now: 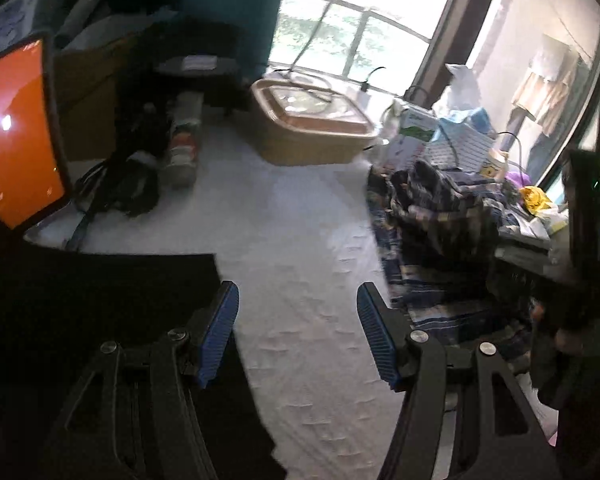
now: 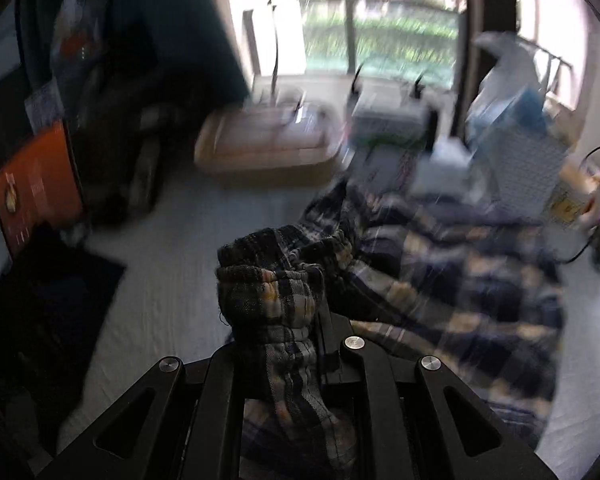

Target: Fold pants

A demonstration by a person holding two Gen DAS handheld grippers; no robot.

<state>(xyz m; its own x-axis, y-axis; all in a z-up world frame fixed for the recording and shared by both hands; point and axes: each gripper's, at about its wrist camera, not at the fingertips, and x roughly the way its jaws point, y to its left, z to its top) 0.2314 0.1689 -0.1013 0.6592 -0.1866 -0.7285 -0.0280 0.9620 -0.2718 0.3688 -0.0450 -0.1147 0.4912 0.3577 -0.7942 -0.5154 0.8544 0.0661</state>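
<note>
The plaid pants (image 1: 440,240), dark blue with pale checks, lie crumpled on the white surface (image 1: 292,260) to the right in the left wrist view. My left gripper (image 1: 298,336) is open and empty above bare surface, left of the pants, its blue pads (image 1: 220,332) wide apart. In the right wrist view my right gripper (image 2: 284,320) is shut on the gathered waistband of the pants (image 2: 272,296), lifted off the surface; the rest of the pants (image 2: 460,280) trails to the right. Its fingertips are hidden by cloth. The view is motion-blurred.
An orange-lit screen (image 1: 12,132) stands at left beside a black mat (image 1: 80,300). A tan basket (image 1: 316,124) sits at the back by the window. Boxes and bags (image 1: 460,136) crowd the back right. A dark device (image 1: 588,216) stands at far right.
</note>
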